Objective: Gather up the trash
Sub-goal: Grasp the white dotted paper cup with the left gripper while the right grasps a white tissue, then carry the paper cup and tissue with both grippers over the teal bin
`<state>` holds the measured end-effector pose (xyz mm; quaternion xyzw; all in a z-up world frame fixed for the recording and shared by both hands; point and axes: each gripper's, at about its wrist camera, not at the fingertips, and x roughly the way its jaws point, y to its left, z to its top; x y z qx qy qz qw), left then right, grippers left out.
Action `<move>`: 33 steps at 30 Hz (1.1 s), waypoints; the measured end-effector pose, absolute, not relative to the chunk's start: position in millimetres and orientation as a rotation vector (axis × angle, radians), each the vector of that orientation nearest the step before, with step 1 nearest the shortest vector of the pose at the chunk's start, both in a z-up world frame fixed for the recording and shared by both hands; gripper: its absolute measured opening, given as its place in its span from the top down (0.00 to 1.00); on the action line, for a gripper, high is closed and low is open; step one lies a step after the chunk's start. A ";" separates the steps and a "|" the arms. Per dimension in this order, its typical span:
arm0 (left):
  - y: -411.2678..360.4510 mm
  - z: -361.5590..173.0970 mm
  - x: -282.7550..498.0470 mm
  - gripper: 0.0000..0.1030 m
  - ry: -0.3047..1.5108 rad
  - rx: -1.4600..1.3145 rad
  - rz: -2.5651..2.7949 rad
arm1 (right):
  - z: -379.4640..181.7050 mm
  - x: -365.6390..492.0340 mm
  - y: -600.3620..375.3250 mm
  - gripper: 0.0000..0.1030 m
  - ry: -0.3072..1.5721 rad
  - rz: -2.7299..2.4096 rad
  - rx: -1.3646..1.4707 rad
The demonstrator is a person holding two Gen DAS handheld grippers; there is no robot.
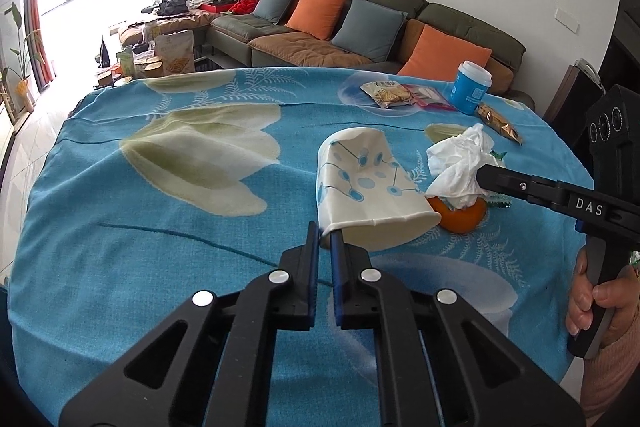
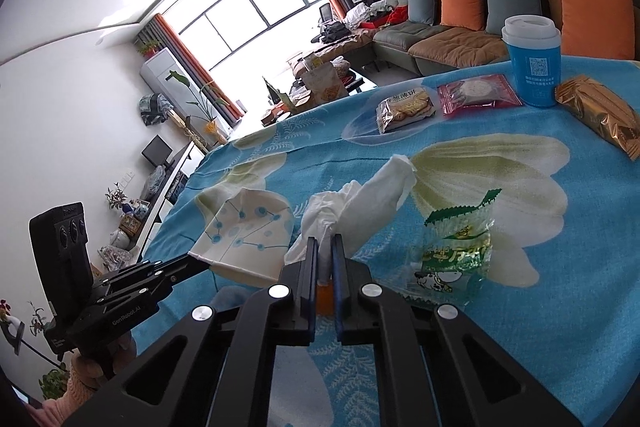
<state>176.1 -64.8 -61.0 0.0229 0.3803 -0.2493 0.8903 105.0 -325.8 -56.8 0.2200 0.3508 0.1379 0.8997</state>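
A crushed white paper cup (image 1: 364, 183) with blue dots lies on its side on the blue floral tablecloth (image 1: 160, 227). My left gripper (image 1: 326, 233) is shut on the cup's rim. A crumpled white tissue (image 1: 460, 163) rests over an orange fruit (image 1: 460, 217); my right gripper (image 1: 480, 175) is shut on the tissue. In the right wrist view the tissue (image 2: 360, 203) is pinched in my right gripper (image 2: 325, 241), the cup (image 2: 248, 227) lies to its left with my left gripper (image 2: 200, 264) on it, and an empty green-printed clear wrapper (image 2: 456, 255) lies to the right.
At the far side of the tablecloth (image 2: 520, 307) stand a blue lidded cup (image 2: 532, 63), a biscuit pack (image 2: 404, 109), a pink snack pack (image 2: 476, 93) and a gold wrapper (image 2: 600, 111). A sofa (image 1: 360, 23) with cushions stands behind. A person's hand (image 1: 592, 303) holds the right gripper's handle.
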 end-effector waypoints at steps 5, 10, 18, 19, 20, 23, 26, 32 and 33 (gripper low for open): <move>-44.3 -53.5 163.4 0.94 0.767 0.016 -0.493 | -46.6 101.1 -320.5 0.95 0.697 0.311 0.443; -19.4 -47.4 148.5 0.94 0.749 -0.015 -0.461 | -39.6 98.8 -311.0 0.95 0.684 0.342 0.432; 15.7 -40.9 123.4 0.94 0.729 -0.027 -0.410 | -36.6 97.9 -287.6 0.95 0.686 0.410 0.404; 19.1 -40.1 121.6 0.94 0.727 -0.030 -0.403 | -36.4 98.2 -284.3 0.95 0.688 0.419 0.400; 22.3 -38.8 119.1 0.94 0.725 -0.036 -0.397 | -36.4 98.7 -280.9 0.95 0.690 0.428 0.397; 34.3 -37.5 109.3 0.94 0.718 -0.050 -0.383 | -36.8 100.2 -270.9 0.95 0.697 0.455 0.387; 45.8 -36.2 101.0 0.94 0.711 -0.064 -0.365 | -35.2 98.8 -260.0 0.95 0.701 0.480 0.377; 65.7 -33.6 87.0 0.94 0.699 -0.090 -0.328 | -32.5 100.0 -240.1 0.95 0.704 0.525 0.363; 68.7 -33.0 84.5 0.94 0.696 -0.093 -0.321 | -32.1 100.3 -237.1 0.95 0.705 0.532 0.360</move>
